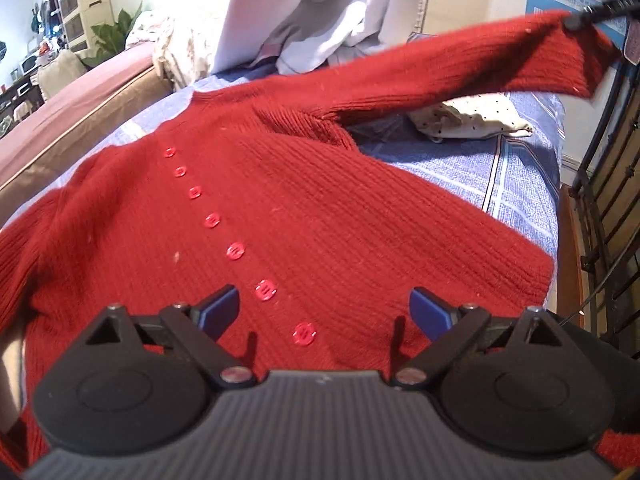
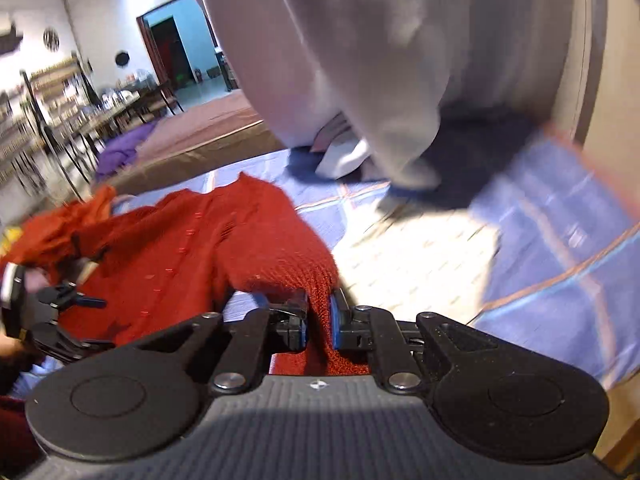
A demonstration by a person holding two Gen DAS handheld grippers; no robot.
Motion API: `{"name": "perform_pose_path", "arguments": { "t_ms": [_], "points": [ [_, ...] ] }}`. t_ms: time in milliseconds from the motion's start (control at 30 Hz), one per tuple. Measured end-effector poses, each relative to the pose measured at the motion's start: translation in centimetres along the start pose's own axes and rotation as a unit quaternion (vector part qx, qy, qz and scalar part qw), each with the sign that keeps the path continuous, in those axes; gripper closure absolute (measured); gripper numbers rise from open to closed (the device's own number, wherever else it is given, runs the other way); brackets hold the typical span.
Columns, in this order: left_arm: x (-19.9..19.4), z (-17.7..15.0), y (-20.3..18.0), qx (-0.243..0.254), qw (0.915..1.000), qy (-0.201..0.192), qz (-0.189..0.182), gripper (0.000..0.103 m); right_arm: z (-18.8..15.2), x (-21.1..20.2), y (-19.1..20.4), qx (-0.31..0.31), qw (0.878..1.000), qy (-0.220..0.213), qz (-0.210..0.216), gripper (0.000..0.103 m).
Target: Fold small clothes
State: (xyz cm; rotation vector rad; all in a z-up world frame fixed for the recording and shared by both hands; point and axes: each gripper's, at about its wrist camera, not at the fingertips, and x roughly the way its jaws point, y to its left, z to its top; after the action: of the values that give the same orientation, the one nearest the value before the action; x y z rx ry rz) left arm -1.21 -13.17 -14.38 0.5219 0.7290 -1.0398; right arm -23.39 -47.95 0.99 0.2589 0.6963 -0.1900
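Right tool (image 2: pixel 318 322): clamped on the cardigan's (image 1: pixel 304 216) sleeve (image 1: pixel 460 68); lay it flat across the chest.
Left tool (image 1: pixel 324 312): wide, holding nothing; pin the hem.

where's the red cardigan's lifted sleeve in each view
Left wrist: the sleeve stretches toward the upper right, pinched at its cuff by the right tongs.
Right wrist: bottom centre, clamped between the blue pads.
Shared landmark: the blue checked sheet.
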Motion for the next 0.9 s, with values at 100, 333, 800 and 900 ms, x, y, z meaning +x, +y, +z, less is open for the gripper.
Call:
{"name": "perform_pose_path", "arguments": {
  "t_ms": [100,333,800,900],
  "points": [
    [1.2,0.7,-1.0,-0.004,0.9996,0.003,-0.026,0.010,1.3,1.5,-1.5,-0.031,0.998,0.017,-0.059,0.084],
    [5.6,1.3,-7.2,0.083,0.9909,0.070,-0.080,0.011,4.1,6.1,-10.0,0.011,0.988,0.047,-0.144,0.085],
    [0.7,1.8,-2.7,0.050,0.9972,0.031,-0.046,0.004,9.4,8.4,4.7,0.107,0.983,0.070,0.131,0.084],
    [-2.5,1.0,0.6,0.036,0.9991,0.023,0.004,0.003,10.6,12.0,10.0,0.174,0.949,0.107,0.239,0.084]
  ]
}}
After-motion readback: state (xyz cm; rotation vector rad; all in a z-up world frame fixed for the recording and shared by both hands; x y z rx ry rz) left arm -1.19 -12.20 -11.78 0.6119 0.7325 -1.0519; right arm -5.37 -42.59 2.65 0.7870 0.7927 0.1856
